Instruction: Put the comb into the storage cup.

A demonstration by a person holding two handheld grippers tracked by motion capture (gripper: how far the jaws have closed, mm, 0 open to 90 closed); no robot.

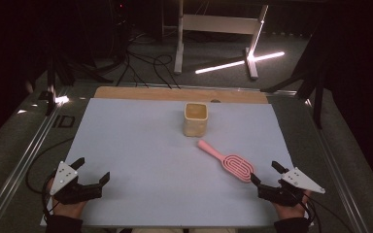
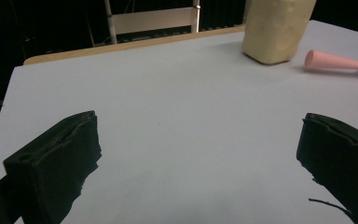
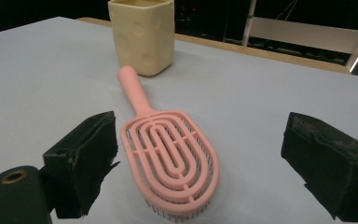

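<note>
Right gripper: jaws standing spread wide, nothing pinched. In the right gripper view the pink hairbrush is lying on the table between the two jaws, head toward the camera, closer to the left-hand jaw, not touching either as far as I can tell. Bristles are facing down, handle pointing away at about 11 o'clock toward the cream cup.

Left gripper: jaws also standing spread wide, nothing between them. In the left gripper view they are framing bare table; the cup is sitting at about 1 o'clock, with the brush handle just to its right.

High view: the brush is lying flat at the right of the light blue table, head at about 10 o'clock from the right gripper and near it, handle running up-left. The cup is standing upright, open top, at 12 o'clock of table centre, just off the handle tip, apart from it. The left gripper is resting at the near-left corner, well apart from both things. A hand is holding each gripper at the near edge.
</note>
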